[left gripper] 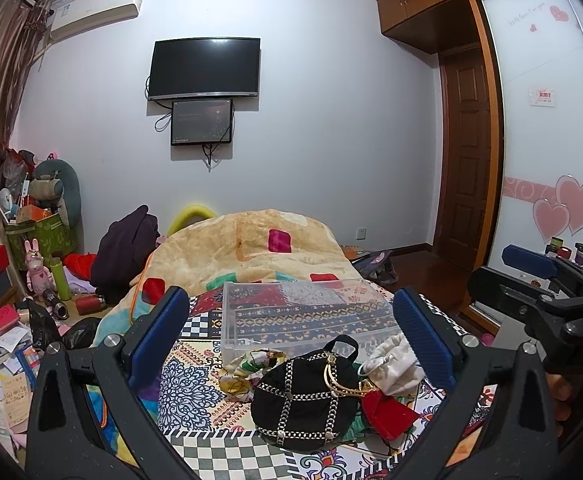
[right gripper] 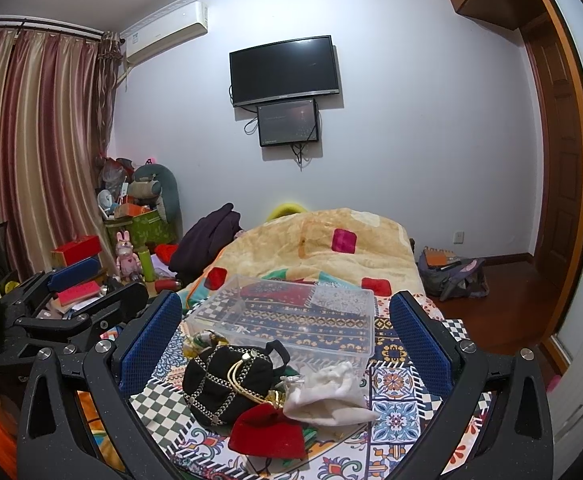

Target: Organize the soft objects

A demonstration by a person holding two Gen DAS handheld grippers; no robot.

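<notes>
Left gripper [left gripper: 291, 336]: blue-padded fingers spread wide, nothing between them, held just above the bed and pointing down its length toward the far wall. Right gripper [right gripper: 285, 336]: same pose, fingers wide apart, empty, level with the left one and close beside it; each shows at the edge of the other's view.

Directly ahead of both, a small heap of soft things on the patterned bedspread [right gripper: 395, 412]. Count: one black pouch [left gripper: 305, 400] crossed with chain trim and a loop handle; one white drawstring pouch [right gripper: 327, 394] touching its right side; one red velvet pouch [right gripper: 269, 430] nearest the cameras, partly under the white one; one printed silk scarf [left gripper: 247, 368], crumpled, behind and left of the black pouch. A scrap of green cloth shows beneath the heap; cannot tell what it is.

Just beyond the heap: one clear plastic bin [left gripper: 307, 312], no lid, upright on the bed, nothing in it; the bedspread pattern shows through.

Farther along the bed: a tan fleece blanket [left gripper: 251, 248] with red patches, bunched at the far end.

Room: pale wall with one television [left gripper: 205, 68] and one smaller screen [left gripper: 202, 122] mounted below it. Air conditioner [left gripper: 95, 10] high on the left, striped curtains [right gripper: 31, 140] beside it. Cluttered floor left of the bed with boxes, papers, a pink rabbit toy [left gripper: 35, 264]. Wardrobe with heart decals [left gripper: 555, 200] at right, wooden door [left gripper: 467, 152] next to it.
</notes>
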